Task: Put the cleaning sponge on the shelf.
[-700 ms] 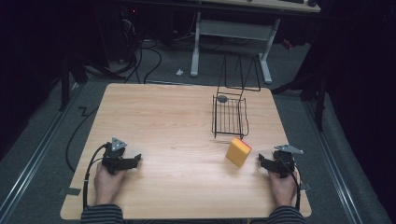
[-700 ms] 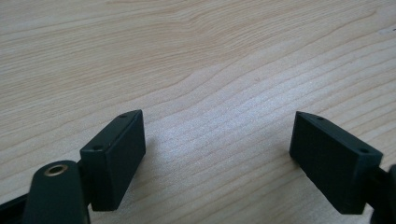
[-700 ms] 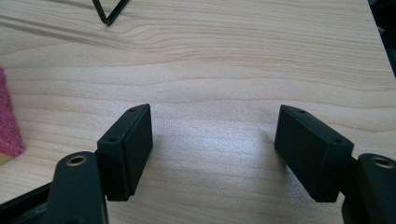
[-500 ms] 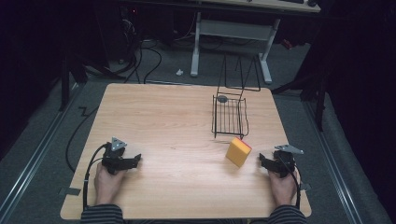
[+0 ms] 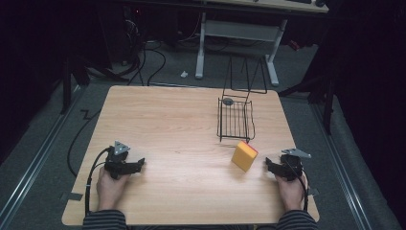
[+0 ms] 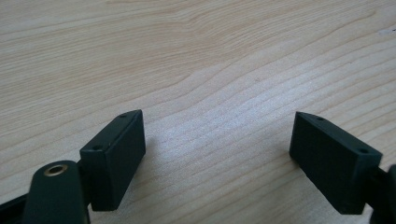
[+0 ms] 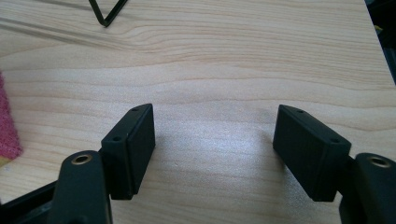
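Resting near table point(image 5: 182, 120) front edge: left gripper point(image 5: 138, 166) and right gripper point(image 5: 269, 165), jaws gaping, sponge point(image 5: 244, 156) lying just beside right

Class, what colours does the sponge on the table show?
Sponge: yellow with a pink-red top layer, clearest in the high view.

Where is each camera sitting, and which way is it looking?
High view: above the person's side, looking forward and down at the table, wire basket, yellow sponge, both hands and grippers.
Left gripper view: rides the left gripper, looking along its open jaws at bare wood.
Right gripper view: rides the right gripper, looking past open jaws at wood; the sponge's pink edge shows here and from above.
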Demonstrator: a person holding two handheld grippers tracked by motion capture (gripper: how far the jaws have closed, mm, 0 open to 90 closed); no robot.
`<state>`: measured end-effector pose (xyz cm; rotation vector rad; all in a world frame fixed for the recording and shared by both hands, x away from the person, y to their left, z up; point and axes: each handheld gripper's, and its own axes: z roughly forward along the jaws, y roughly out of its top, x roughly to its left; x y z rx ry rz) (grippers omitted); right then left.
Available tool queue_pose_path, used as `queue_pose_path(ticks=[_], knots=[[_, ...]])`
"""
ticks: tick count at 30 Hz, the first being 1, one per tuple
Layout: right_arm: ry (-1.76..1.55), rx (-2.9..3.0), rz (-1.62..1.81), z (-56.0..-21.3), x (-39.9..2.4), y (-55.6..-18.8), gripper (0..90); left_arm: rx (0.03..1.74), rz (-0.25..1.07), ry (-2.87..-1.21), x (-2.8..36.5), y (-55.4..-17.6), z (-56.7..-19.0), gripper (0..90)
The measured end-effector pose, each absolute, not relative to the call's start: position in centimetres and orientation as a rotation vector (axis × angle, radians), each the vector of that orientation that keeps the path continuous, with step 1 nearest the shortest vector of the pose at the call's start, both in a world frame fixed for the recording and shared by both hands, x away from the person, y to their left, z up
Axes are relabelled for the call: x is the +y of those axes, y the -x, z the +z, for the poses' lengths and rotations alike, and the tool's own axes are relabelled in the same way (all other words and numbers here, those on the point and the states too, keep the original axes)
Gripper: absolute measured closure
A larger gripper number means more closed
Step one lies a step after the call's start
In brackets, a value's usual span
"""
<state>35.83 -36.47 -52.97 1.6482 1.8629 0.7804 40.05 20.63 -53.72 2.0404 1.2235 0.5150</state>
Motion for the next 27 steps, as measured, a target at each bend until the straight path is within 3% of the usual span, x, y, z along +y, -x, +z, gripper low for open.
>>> queue_pose_path(ticks=[27], knots=[[-1.602,1.778,0.999,-51.2,-37.5,-33.7,34.7,1.224,0.514,-2.040,20.6,-40.0,-53.7,18.9]])
